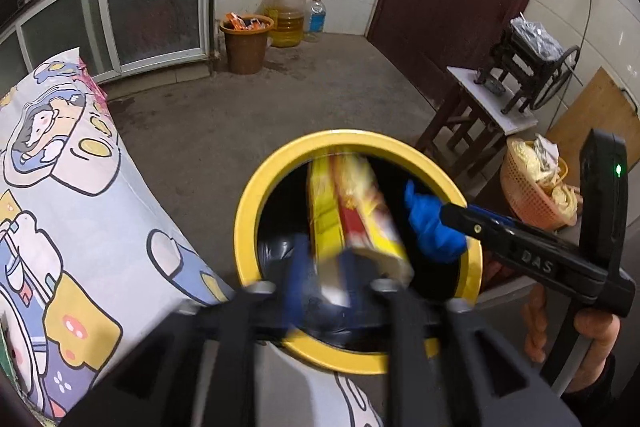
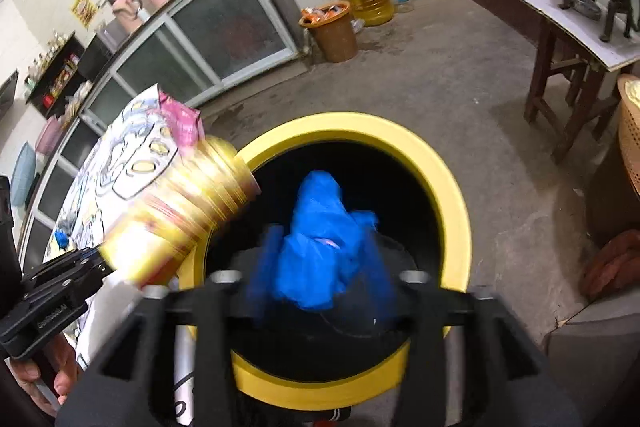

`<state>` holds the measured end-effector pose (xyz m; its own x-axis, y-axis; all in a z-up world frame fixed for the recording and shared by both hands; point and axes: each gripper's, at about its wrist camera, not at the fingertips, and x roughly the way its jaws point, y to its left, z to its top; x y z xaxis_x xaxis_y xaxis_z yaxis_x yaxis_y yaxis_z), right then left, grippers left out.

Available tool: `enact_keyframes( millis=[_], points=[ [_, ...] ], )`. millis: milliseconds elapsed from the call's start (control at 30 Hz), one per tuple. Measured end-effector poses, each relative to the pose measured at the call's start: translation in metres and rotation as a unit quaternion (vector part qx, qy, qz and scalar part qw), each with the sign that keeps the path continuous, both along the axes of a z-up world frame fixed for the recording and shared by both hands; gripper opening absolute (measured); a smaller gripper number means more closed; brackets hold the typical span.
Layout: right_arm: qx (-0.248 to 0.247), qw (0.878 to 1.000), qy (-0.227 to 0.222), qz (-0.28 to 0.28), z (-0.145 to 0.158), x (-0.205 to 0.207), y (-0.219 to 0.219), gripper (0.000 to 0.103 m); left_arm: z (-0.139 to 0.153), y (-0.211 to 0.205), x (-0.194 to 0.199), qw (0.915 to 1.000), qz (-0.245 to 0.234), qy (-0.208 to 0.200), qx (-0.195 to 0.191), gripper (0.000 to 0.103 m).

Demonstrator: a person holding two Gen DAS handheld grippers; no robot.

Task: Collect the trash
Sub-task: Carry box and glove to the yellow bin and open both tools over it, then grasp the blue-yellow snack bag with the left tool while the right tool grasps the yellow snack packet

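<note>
A round bin with a yellow rim (image 1: 248, 211) and black inside sits at six o'clock; a crumpled blue plastic bag (image 2: 320, 227) and a yellow-and-red cardboard box (image 1: 356, 211) hang over it.

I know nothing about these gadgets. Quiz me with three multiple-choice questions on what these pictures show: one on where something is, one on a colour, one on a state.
1. Where is the brown bucket of wrappers?
A. on the stool
B. on the floor beside the big oil jug
C. on the patterned cloth

2. What colour is the rim of the bin under the tools?
A. yellow
B. green
C. white

3. What is the state of the crumpled blue bag?
A. lying on the floor
B. hanging on the door
C. over the bin's mouth, in front of the right hand-held gripper

Answers: 1 B, bucket and jug stand together by the wall. 2 A, the ring is bright yellow. 3 C, the right wrist view shows it above the dark opening.
</note>
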<state>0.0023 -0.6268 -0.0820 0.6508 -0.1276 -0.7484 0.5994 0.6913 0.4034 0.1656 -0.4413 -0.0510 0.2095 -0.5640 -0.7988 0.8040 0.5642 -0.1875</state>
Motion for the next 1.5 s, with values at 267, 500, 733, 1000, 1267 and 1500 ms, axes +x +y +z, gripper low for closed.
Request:
enact_keyframes(
  millis=[267,500,733,1000,1267,1500],
  points=[
    [-0.008,1.000,-0.007,-0.015,0.009,-0.018,-0.002,0.056,0.014,0.026,0.006,0.9994,0.023,0.001,-0.027,0.062],
    [-0.032,0.998,-0.041,0.017,0.032,-0.021,0.026,0.056,0.036,0.077,0.006,0.9970,0.046,-0.013,-0.061,0.062],
    [-0.080,0.986,-0.087,0.116,0.061,0.008,0.089,0.056,0.071,0.203,0.010,0.9844,0.127,-0.100,-0.068,0.062],
    [-0.090,0.942,-0.129,0.295,0.070,0.069,0.205,0.056,0.087,0.382,0.016,0.9499,0.256,-0.178,-0.016,0.069],
    [-0.097,0.887,-0.123,0.435,0.069,0.118,0.313,0.056,0.065,0.485,0.029,0.9371,0.283,-0.203,0.023,0.071],
    [-0.076,0.878,-0.095,0.463,0.060,0.146,0.340,0.056,0.037,0.510,0.056,0.9427,0.290,-0.164,0.014,0.071]
  ],
)
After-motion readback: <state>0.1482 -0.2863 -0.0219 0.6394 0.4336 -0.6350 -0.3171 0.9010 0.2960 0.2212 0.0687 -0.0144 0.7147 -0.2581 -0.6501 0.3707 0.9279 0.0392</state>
